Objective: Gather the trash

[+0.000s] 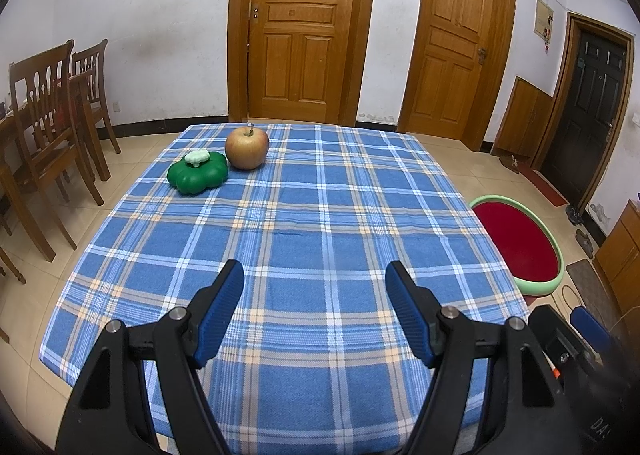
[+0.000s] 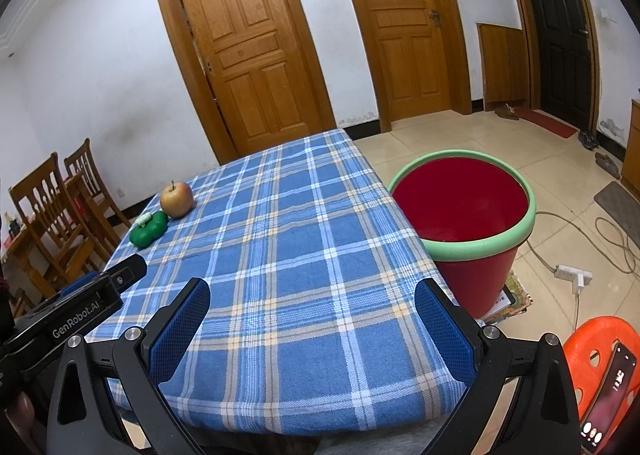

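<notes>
1. Left gripper point(image 1: 315, 275) is hovering over the near edge of the tabletop point(image 1: 320, 215), jaws spread wide, nothing between the blue pads point(image 1: 224, 307).
2. Right gripper point(image 2: 312, 295) is hanging at the near right corner, jaws likewise wide apart and empty; its neighbour's body is showing at the left of its view.
3. Apple point(image 1: 246, 147) is sitting toward the far left corner of the tabletop, upright, stem pointing up. Skin is looking yellow-brown with a red flush; whole, not bitten as far as the view shows.
4. Green lobed toy point(image 1: 197, 172), pumpkin-like with a pale stalk on top, is lying just beside the apple on its left and slightly nearer; whether the two are touching I cannot tell.
5. Both items are lying ahead and to the left of each gripper, well apart from the fingers. Left gripper is judged the nearer one.
6. Neither item is showing a marked long axis: the apple is roundish, the toy squat and flattish.
7. Red bucket point(image 2: 464, 211) with a pale green rim is standing on the floor just off the tabletop's right edge, mouth open upward, nearer the right gripper; likely the drop point.
</notes>
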Available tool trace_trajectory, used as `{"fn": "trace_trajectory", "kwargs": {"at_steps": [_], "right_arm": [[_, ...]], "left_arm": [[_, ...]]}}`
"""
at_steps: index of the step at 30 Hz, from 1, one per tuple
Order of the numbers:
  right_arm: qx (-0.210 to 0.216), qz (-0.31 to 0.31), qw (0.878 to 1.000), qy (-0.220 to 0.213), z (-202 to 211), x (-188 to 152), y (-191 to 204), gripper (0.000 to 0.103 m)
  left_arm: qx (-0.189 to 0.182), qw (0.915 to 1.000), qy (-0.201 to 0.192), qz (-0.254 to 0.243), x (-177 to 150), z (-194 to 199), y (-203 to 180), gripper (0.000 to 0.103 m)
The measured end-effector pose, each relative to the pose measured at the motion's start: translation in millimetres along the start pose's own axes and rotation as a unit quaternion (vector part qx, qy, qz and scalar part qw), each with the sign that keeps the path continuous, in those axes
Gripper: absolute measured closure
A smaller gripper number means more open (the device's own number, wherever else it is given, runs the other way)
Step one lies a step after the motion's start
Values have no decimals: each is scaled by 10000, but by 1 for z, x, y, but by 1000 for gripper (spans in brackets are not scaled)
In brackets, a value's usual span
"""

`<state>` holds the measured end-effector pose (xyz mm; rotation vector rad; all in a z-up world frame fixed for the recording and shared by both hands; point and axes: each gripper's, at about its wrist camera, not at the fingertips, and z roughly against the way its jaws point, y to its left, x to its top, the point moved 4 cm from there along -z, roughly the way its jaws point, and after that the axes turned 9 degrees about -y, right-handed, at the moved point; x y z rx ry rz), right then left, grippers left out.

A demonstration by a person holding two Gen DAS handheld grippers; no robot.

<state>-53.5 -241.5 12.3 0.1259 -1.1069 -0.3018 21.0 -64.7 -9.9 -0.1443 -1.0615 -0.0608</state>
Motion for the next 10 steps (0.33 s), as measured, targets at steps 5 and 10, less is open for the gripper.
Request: {"fn": "trace_trajectory", "kwargs": {"at_steps": [5, 10], "right_arm": [[-9, -8, 10000, 0, -1, 1, 0, 1], [-24, -20, 10000, 8, 0, 2, -2, 1]], "left_arm": [[4, 10000, 1, 5, 0, 0, 0, 30], [10, 10000, -9, -33, 0, 3, -2, 30]]}}
